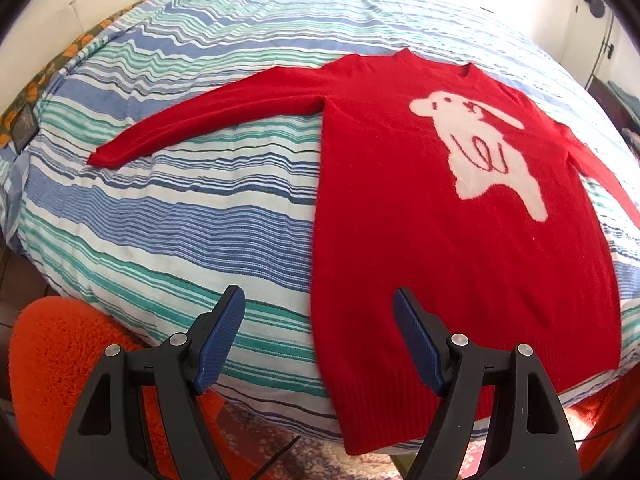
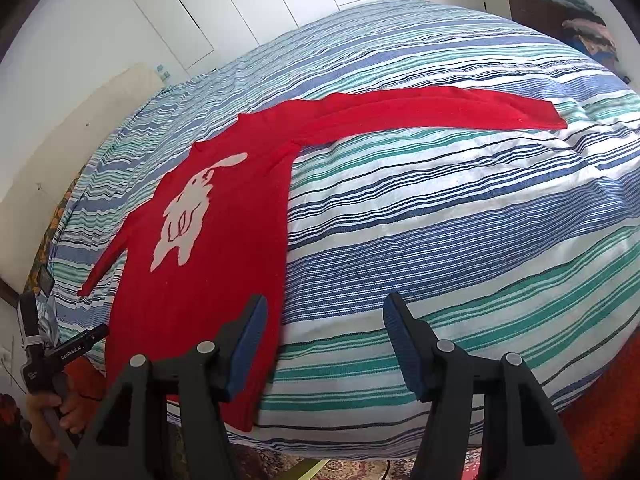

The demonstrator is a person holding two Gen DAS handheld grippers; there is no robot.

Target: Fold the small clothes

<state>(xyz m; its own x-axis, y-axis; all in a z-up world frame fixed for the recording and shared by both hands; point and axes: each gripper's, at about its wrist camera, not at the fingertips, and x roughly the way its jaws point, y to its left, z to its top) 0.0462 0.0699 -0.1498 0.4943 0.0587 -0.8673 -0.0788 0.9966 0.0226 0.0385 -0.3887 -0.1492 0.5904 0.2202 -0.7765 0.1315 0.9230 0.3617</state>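
Observation:
A small red sweater (image 1: 400,208) with a white animal figure (image 1: 480,148) lies flat, front up, on a striped bed (image 1: 168,216), both sleeves spread out. Its left sleeve (image 1: 208,116) stretches far left. My left gripper (image 1: 318,300) is open and empty, above the hem's left corner near the bed's front edge. In the right wrist view the sweater (image 2: 216,248) lies left, its other sleeve (image 2: 440,108) stretching right. My right gripper (image 2: 324,308) is open and empty, above the sweater's right side edge near the hem. The left gripper's body (image 2: 44,356) shows at far left.
The striped cover (image 2: 440,220) fills the bed. An orange shaggy rug (image 1: 68,360) and patterned carpet (image 1: 272,432) lie on the floor below the front edge. White wardrobe doors (image 2: 240,4) stand behind the bed. A dark shelf with piled clothes (image 2: 568,16) is far right.

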